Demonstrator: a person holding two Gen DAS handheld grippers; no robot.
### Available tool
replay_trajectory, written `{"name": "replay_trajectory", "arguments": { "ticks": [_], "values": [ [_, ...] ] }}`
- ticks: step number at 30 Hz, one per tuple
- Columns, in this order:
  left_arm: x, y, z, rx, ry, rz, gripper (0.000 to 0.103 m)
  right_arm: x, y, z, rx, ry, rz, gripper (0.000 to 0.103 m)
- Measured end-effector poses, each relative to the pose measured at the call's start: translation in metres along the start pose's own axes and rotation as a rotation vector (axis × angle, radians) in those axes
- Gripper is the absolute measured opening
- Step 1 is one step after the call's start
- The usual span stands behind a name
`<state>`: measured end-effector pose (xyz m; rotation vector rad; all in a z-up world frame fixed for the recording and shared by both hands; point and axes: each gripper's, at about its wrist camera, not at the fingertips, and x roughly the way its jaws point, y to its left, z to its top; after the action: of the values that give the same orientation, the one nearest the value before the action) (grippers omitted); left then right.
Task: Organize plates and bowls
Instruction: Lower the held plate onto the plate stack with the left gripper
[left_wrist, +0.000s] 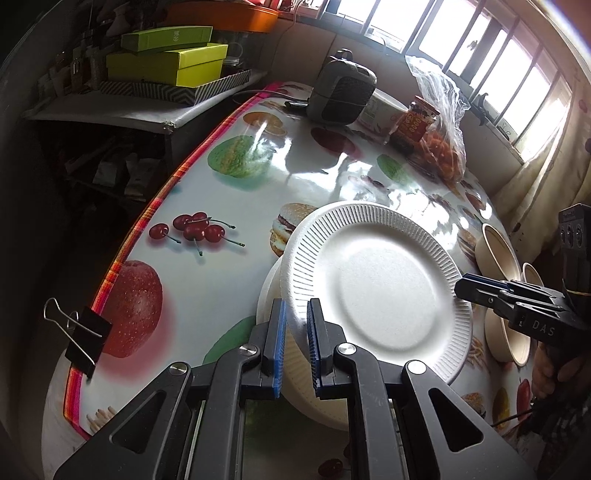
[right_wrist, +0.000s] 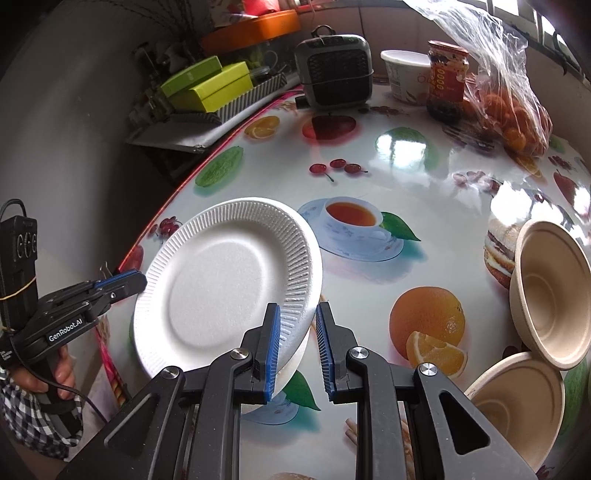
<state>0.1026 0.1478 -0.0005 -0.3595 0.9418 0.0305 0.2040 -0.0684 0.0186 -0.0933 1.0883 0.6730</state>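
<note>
A white ribbed paper plate (left_wrist: 376, 288) sits tilted on top of another white plate (left_wrist: 269, 295) on the fruit-print table. My left gripper (left_wrist: 297, 343) has its jaws around the plate's near rim, with a small gap showing. In the right wrist view the same plate (right_wrist: 225, 284) lies left of centre, and my right gripper (right_wrist: 297, 350) is open with the plate's right rim between its fingers. The left gripper (right_wrist: 129, 282) touches the plate's left rim there. Tan bowls (right_wrist: 550, 291) (right_wrist: 517, 402) lie on the right; they also show in the left wrist view (left_wrist: 496, 254).
At the table's back stand a grey heater (right_wrist: 334, 70), a white tub (right_wrist: 404, 75), a red-labelled jar (right_wrist: 447, 81) and a bag of oranges (right_wrist: 509, 110). A binder clip (left_wrist: 79, 336) grips the table's left edge. Green boxes (left_wrist: 173, 59) sit on a side shelf.
</note>
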Motion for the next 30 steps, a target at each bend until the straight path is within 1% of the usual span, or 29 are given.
{"name": "replay_trajectory", "arguments": {
  "ticks": [14,30],
  "values": [
    [0.002,0.013,-0.008,-0.016,0.010,0.011,0.012,0.014,0.007,-0.004,-0.012,0.028,0.003,0.019],
    [0.006,0.018,-0.012,-0.021,0.022,0.015,0.012,0.021,0.011,-0.008,-0.017,0.043,-0.005,0.020]
  ]
}}
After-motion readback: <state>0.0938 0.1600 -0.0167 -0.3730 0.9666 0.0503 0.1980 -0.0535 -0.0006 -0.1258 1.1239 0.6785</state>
